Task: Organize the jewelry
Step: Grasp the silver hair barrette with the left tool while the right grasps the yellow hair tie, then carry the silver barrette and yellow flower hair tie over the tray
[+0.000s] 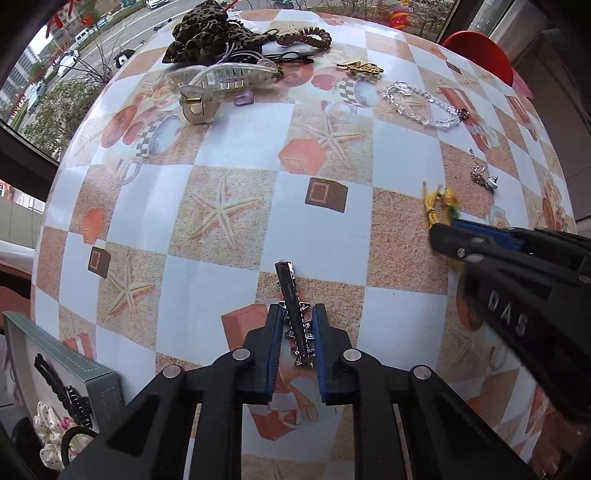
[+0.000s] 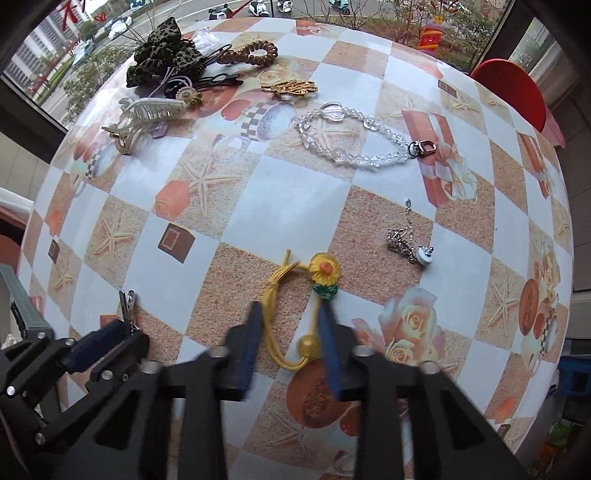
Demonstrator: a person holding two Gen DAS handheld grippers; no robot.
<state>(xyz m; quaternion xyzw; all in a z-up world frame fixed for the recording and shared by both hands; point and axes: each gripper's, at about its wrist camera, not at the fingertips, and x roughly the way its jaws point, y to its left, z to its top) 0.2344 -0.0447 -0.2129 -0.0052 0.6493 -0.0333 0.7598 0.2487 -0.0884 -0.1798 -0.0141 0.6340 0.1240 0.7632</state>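
My left gripper [image 1: 297, 314] is shut on a dark metal hair clip with silver stars [image 1: 291, 295], held over the table; it also shows at the left of the right wrist view [image 2: 125, 325]. My right gripper [image 2: 290, 310] is open, its jaws straddling a yellow cord bracelet with a sunflower charm [image 2: 317, 275] that lies on the table. That bracelet shows in the left wrist view [image 1: 441, 205] at the right gripper's tip. A clear bead bracelet [image 2: 354, 136], a small silver chain [image 2: 406, 243] and a gold brooch [image 2: 291, 88] lie farther off.
A clear claw clip [image 1: 218, 83], a leopard scrunchie [image 1: 207, 33], a brown coil tie [image 1: 306, 37] and black pins lie at the table's far side. A grey box [image 1: 92, 373] holding hair ties and a black clip sits at the near left. A red chair [image 2: 513, 92] stands behind.
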